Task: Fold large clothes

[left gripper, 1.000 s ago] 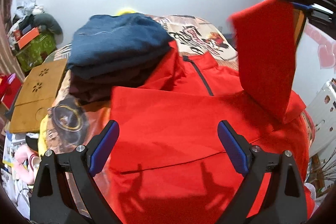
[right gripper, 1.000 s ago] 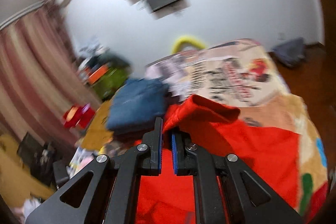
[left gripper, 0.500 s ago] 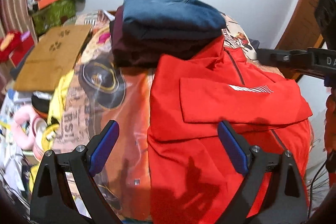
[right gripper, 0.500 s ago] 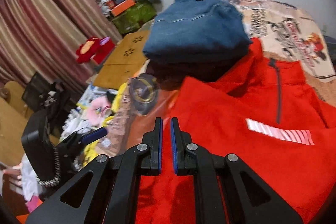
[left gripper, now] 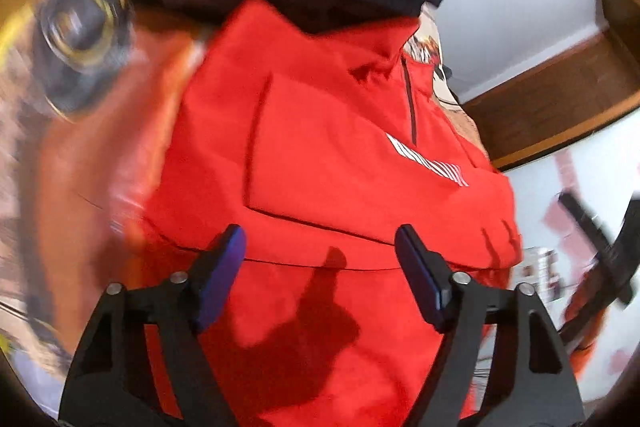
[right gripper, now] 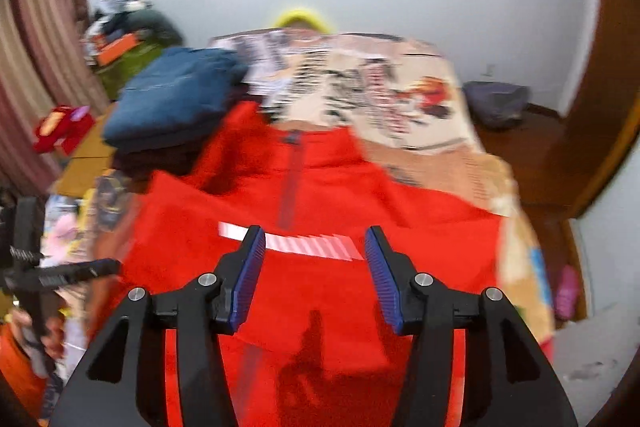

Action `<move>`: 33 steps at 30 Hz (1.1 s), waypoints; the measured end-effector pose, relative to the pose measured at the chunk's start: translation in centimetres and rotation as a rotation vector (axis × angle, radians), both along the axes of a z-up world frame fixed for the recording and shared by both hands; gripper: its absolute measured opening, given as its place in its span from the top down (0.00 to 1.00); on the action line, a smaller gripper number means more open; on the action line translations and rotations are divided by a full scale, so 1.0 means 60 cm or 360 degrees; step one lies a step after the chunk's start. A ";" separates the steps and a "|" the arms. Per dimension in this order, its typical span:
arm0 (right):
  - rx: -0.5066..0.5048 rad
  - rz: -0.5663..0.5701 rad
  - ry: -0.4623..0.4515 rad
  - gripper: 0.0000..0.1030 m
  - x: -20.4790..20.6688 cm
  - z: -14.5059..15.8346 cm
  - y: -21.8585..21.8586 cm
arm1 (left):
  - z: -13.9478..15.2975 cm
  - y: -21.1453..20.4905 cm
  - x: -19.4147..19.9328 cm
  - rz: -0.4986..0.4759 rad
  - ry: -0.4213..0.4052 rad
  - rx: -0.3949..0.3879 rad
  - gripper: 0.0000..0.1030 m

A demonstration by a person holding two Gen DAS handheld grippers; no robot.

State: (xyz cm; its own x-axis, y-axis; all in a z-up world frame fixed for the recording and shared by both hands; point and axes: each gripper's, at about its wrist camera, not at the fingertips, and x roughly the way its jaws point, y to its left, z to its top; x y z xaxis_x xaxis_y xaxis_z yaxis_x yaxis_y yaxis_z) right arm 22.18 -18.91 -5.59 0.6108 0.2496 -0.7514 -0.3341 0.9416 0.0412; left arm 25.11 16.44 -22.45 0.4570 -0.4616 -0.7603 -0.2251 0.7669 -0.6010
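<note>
A red zip jacket lies flat on the bed, one sleeve folded across its chest with a white striped logo showing. My left gripper hovers just above the jacket's lower part; its jaws are closing with nothing pinched between them. My right gripper hangs over the folded sleeve, jaws opening, and the fabric lies loose beneath them. Each gripper shows blurred at the edge of the other's view: the right gripper and the left gripper.
A stack of folded clothes topped by a blue garment sits on the bed beside the jacket's collar. The printed bedsheet stretches beyond. A wooden board and clutter lie left of the bed; a dark bag rests on the floor at right.
The right gripper, earlier shut on the red sleeve held up in the air, now stands open above the sleeve laid across the jacket. The left gripper dropped closer, rolled, and its jaws narrowed.
</note>
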 end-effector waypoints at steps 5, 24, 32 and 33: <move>-0.0036 -0.0165 0.0015 0.53 -0.007 -0.024 -0.096 | -0.053 0.003 0.029 0.0102 0.0145 -0.0236 0.44; 0.0142 -0.0362 0.0139 0.53 0.014 -0.066 -0.186 | 0.203 -0.094 0.069 0.0051 -0.0552 0.0850 0.96; 0.0006 -0.0215 0.0336 0.53 0.014 -0.138 -0.135 | 0.177 -0.067 0.045 0.0036 -0.0472 0.1168 0.95; 0.0008 -0.0201 0.0357 0.53 0.012 -0.146 -0.131 | 0.158 -0.063 0.046 0.0023 -0.0419 0.1167 0.95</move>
